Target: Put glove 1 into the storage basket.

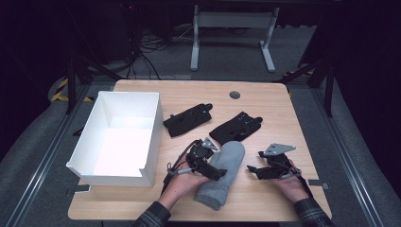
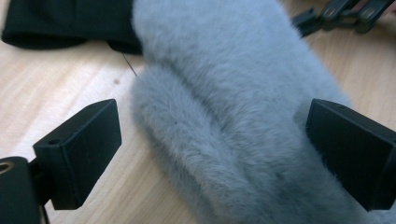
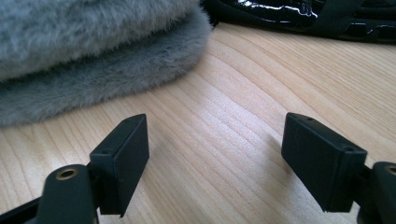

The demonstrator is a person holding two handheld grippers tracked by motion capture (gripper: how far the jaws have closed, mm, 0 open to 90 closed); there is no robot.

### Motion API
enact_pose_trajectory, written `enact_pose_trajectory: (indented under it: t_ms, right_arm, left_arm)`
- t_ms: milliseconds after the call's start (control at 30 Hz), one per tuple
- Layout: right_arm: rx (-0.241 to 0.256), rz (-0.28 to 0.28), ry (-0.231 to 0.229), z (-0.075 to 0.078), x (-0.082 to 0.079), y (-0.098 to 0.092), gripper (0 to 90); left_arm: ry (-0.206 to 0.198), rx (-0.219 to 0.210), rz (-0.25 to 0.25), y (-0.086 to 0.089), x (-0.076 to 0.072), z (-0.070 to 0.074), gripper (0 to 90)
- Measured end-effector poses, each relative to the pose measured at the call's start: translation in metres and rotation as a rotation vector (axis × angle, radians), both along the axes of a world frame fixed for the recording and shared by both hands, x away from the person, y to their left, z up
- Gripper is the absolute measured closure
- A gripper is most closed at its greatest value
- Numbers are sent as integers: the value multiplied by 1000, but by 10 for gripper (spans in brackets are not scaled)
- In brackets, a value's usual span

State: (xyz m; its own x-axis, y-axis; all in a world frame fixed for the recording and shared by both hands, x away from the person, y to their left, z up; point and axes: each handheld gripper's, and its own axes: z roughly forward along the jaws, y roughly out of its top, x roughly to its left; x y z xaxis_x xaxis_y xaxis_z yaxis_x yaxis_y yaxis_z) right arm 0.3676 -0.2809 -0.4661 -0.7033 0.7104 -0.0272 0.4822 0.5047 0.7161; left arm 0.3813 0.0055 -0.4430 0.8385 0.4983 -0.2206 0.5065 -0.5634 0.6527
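A grey fuzzy folded mitten (image 1: 226, 170) lies on the wooden table (image 1: 265, 198) near the front middle. My left gripper (image 1: 218, 173) is open, its jaws standing either side of the mitten's fold; in the left gripper view the grey fuzzy mitten (image 2: 224, 107) fills the gap of the left gripper (image 2: 212, 149). My right gripper (image 1: 253, 171) is open just right of the mitten, pointing at it. In the right gripper view the right gripper (image 3: 215, 158) is low over bare wood, with the mitten (image 3: 93, 60) ahead to the left.
A white open box (image 1: 153, 142) stands at the table's left. Two black strapped gloves lie behind the mitten, one glove (image 1: 188, 119) mid-table and the other glove (image 1: 236, 126) touching the mitten's far end. A round cable hole (image 1: 234, 94) sits at the back.
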Motion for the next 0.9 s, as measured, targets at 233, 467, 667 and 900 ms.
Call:
enact_pose_trajectory:
  t_ms: [233, 467, 667, 900]
  right_arm:
    - [1, 3, -2, 0, 0, 0, 238]
    - [5, 3, -8, -1, 1, -1, 218]
    - [16, 5, -18, -3, 1, -2, 202]
    - [15, 9, -22, -4, 0, -1, 174]
  left_arm:
    - [56, 0, -21, -4, 3, -14, 62]
    - [82, -22, -78, -4, 3, -16, 232]
    - [144, -42, -113, -3, 5, -15, 485]
    - [141, -33, -110, -3, 3, -11, 636]
